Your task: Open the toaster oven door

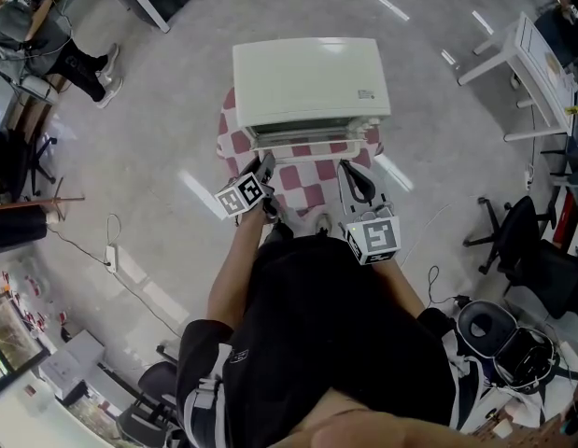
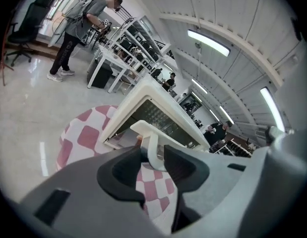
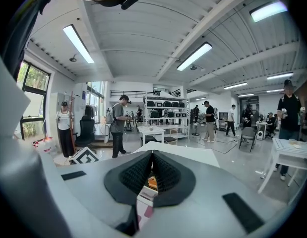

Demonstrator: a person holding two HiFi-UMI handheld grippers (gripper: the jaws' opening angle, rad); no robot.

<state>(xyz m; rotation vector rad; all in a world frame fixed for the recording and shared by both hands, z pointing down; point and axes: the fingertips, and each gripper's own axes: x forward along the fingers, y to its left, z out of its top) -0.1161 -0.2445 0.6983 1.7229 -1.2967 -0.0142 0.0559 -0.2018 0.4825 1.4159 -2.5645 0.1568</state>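
A cream toaster oven (image 1: pixel 310 80) stands on a small round table with a red and white check cloth (image 1: pixel 312 183). Its front faces me, and in the left gripper view its white door handle (image 2: pixel 149 135) sticks out from the glass door (image 2: pixel 158 117). My left gripper (image 1: pixel 266 164) reaches to the oven's front left. The handle's bracket sits between the two dark pads (image 2: pixel 180 163) of the left gripper (image 2: pixel 152 155), with a thin gap still showing, so the gripper is open around it. My right gripper (image 1: pixel 356 180) hovers over the cloth in front of the oven. In its own view the right gripper (image 3: pixel 152 175) is shut and empty.
White tables (image 1: pixel 527 73) stand at the far right and office chairs (image 1: pixel 527 245) at the right. A seated person (image 1: pixel 55 49) is at the far left. A cable and power strip (image 1: pixel 111 255) lie on the floor to the left. Several people stand far back in the room.
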